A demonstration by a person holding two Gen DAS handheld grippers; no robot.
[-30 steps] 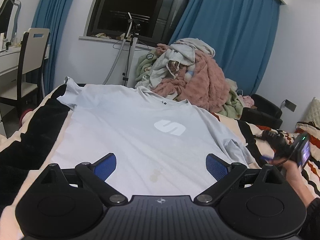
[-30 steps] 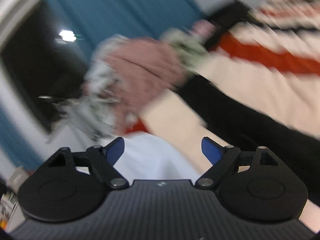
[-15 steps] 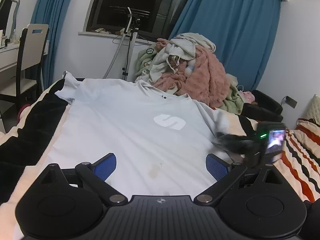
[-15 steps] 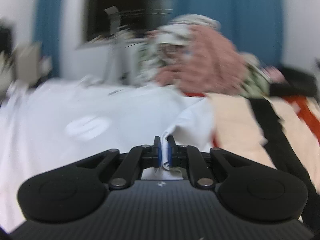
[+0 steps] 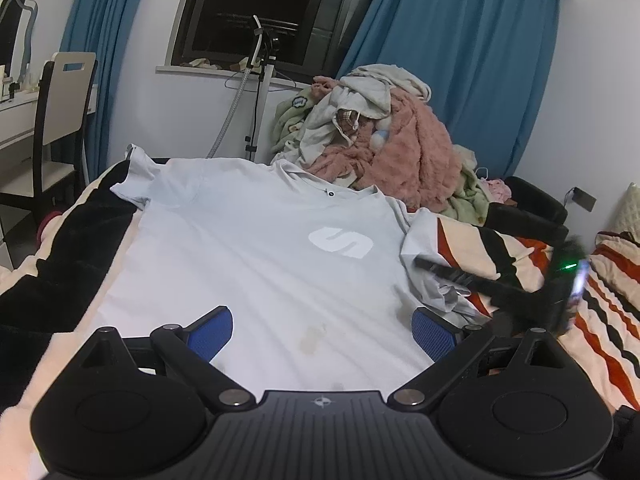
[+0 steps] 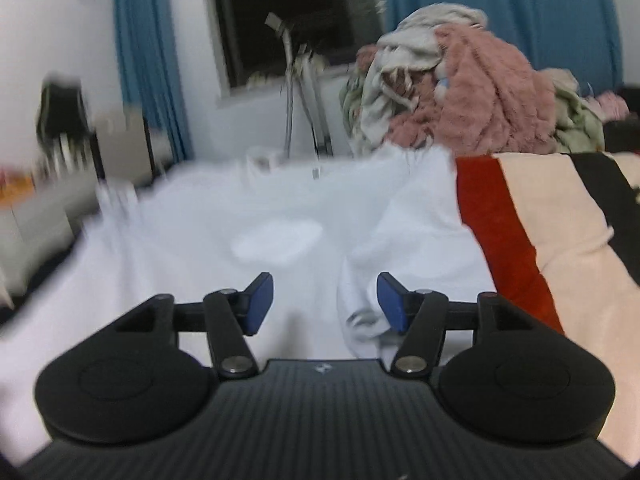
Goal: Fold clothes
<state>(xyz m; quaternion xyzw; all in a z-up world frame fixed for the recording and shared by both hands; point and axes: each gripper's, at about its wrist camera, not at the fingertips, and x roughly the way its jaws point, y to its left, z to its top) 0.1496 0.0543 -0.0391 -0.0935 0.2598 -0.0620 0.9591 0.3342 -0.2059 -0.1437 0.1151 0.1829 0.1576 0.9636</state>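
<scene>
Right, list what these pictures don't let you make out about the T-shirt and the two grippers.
- T-shirt hem: left wrist view, hidden behind the left gripper.
- Its folded-in sleeve: right wrist view, motion blur; how neatly it lies is unclear.
- Right gripper, jaws opening: whether the cloth beside one pad touches it, too blurred.
- Chest logo: smeared in the right view.

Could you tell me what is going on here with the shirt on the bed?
A person holding a claw in each hand is folding a pale T-shirt spread on the striped blanket. The right claw is opening beside the sleeve, which lies turned in over the shirt. The left claw hovers open over the hem, gripping nothing.
</scene>
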